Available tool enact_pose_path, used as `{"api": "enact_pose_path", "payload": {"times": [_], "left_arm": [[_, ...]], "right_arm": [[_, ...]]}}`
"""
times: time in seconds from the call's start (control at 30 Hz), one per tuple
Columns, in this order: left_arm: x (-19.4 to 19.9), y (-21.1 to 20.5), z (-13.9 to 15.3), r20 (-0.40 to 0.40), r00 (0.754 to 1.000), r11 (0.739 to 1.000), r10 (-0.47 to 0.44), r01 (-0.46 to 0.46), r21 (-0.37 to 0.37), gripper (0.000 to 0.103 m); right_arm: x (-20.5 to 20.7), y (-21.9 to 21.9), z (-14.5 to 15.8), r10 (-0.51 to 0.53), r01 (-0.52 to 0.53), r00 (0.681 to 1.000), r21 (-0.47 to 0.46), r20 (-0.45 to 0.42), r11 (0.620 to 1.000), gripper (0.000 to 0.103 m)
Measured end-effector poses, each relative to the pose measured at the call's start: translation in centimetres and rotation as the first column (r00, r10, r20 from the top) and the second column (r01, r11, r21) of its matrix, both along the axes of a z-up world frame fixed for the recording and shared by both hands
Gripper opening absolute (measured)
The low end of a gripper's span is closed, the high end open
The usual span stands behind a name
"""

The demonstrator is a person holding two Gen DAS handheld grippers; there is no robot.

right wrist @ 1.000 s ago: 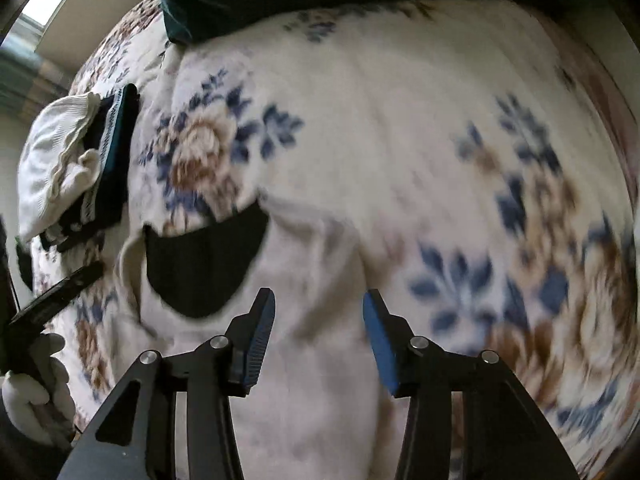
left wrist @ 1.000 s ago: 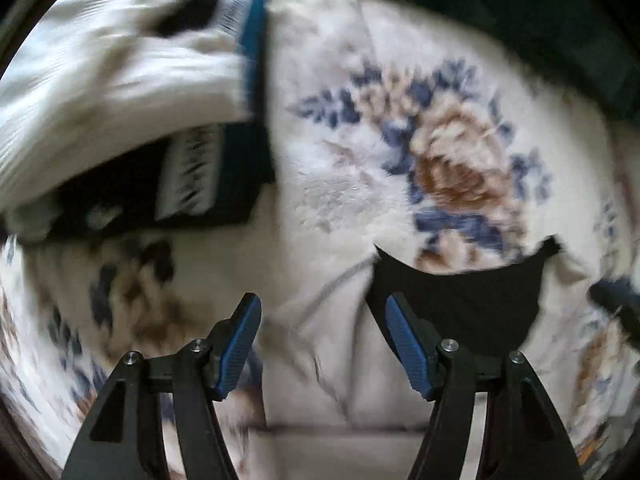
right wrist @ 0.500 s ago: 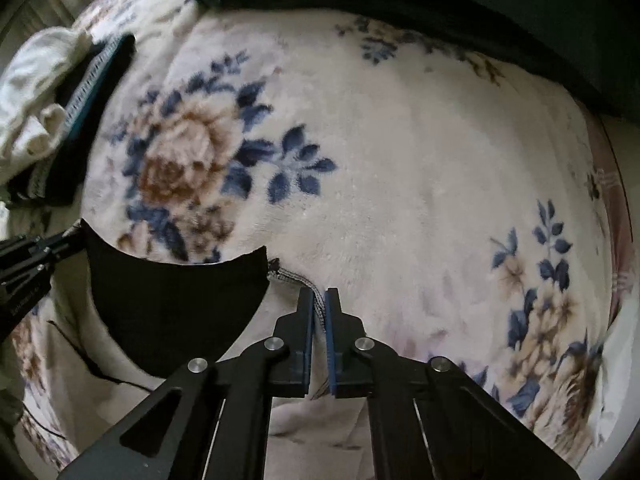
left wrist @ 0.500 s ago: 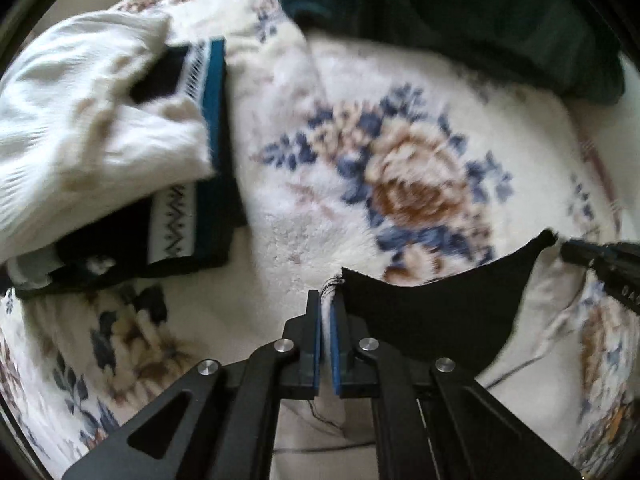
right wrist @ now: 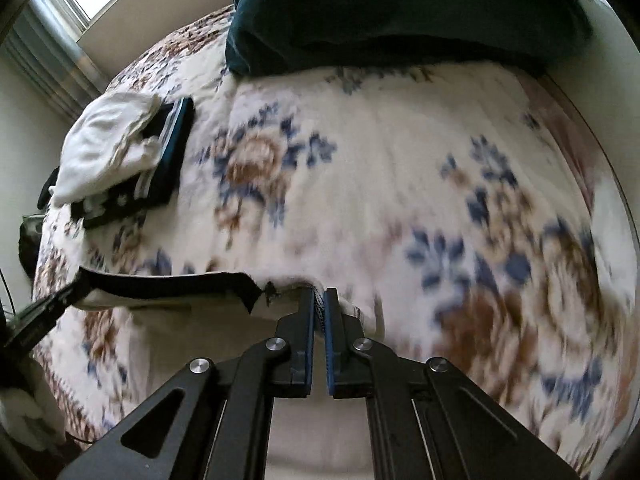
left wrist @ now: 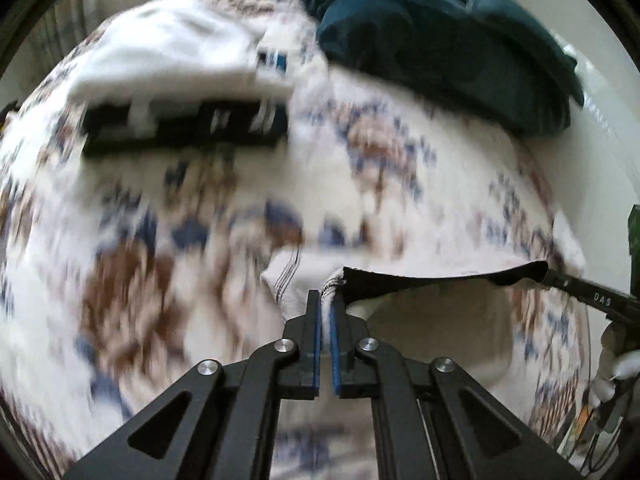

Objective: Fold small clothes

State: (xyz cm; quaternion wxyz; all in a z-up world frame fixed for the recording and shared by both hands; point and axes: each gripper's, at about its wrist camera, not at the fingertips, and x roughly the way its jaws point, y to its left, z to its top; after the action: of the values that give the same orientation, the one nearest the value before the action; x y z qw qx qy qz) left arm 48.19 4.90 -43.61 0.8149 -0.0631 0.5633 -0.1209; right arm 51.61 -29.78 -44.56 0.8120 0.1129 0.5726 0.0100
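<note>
I am at the lift of a fold: my left tongs (left wrist: 327, 304) are clamped on one corner of the garment (left wrist: 432, 308), a cream piece with a black band along its top edge, and my right tongs (right wrist: 319, 300) are clamped on the opposite corner, so the black edge hangs taut between them just above the bed (right wrist: 400, 160). In each wrist view the blue pads are nearly together with only the thickness of ribbed hem cloth between them; the left view shows white-and-grey knit squeezed in the gap, and the right view shows a dark mesh-like edge there. The body of the garment hangs below the edge, out of clear sight under my tongs. I judge the next move to be carrying both corners forward together and laying the held edge down flat on the floral blanket, keeping the two sides level so the fold lands square, then letting go. The risk I see is cloth slipping from one side, or the edge going slack and bunching. Far off on the bed lie a white knit (right wrist: 108, 140) on a dark folded piece (right wrist: 160, 168), and a teal blanket (right wrist: 400, 12) sits at the head.
</note>
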Motion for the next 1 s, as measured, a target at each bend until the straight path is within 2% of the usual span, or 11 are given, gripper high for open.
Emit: {"api": "enact_pose_path", "payload": {"times": [0.13,0.23,0.33,0.4,0.43,0.5,0.57,0.7,0.8,0.87,1.0], "left_arm": [[-3.9,0.4,-4.2,-0.107,0.994,1.000,0.010,-0.008,0.024,0.002],[-4.9,0.5,-6.8,-0.155,0.988,1.000,0.012,-0.007,0.030,0.003],[-6.1,1.6,-7.2,-0.213,0.976,0.998,0.037,-0.045,-0.033,0.009],[-6.9,2.3,-6.9,-0.243,0.969,0.998,0.050,-0.058,-0.029,0.028],[-7.3,3.2,-6.4,-0.256,0.965,0.994,0.060,-0.081,-0.074,0.030],[-7.8,4.8,-5.6,-0.265,0.957,0.983,0.117,-0.150,-0.108,0.037],[-6.9,6.3,-5.0,-0.269,0.948,0.966,0.171,-0.215,-0.145,0.038],[-2.5,7.0,-3.7,-0.220,0.946,0.943,0.239,-0.280,-0.180,0.039],[1.3,5.6,-3.3,-0.168,0.959,0.939,0.230,-0.264,-0.221,0.040],[3.7,4.2,-3.7,-0.144,0.967,0.942,0.209,-0.239,-0.235,0.040],[6.8,2.4,-7.5,-0.178,0.972,0.981,0.153,-0.171,-0.090,0.040]], "right_arm": [[-6.2,0.8,-2.2,0.020,-0.022,0.998,-0.034,-0.057,0.999,0.005],[-9.6,1.1,-4.8,0.024,-0.031,0.995,-0.072,-0.095,0.997,0.005],[-12.2,1.2,-7.2,0.050,-0.061,0.990,-0.082,-0.134,0.995,0.005],[-12.9,0.9,-8.7,0.078,-0.087,0.975,-0.034,-0.210,0.996,0.005],[-13.3,0.5,-9.1,0.067,-0.076,0.966,-0.026,-0.248,0.997,0.007],[-14.0,-0.4,-8.9,0.067,-0.064,0.961,0.022,-0.269,0.998,0.010],[-14.5,-1.8,-8.0,0.030,-0.022,0.960,0.033,-0.279,0.999,0.014],[-13.6,-5.9,-6.4,-0.124,0.174,0.953,0.165,-0.276,0.971,0.048],[-10.8,-7.8,-6.1,-0.208,0.270,0.946,0.248,-0.250,0.930,0.049],[-8.5,-8.0,-6.5,-0.224,0.282,0.947,0.262,-0.229,0.923,0.049],[-4.1,-6.9,-8.6,-0.204,0.269,0.950,0.287,-0.238,0.919,0.049]]}}
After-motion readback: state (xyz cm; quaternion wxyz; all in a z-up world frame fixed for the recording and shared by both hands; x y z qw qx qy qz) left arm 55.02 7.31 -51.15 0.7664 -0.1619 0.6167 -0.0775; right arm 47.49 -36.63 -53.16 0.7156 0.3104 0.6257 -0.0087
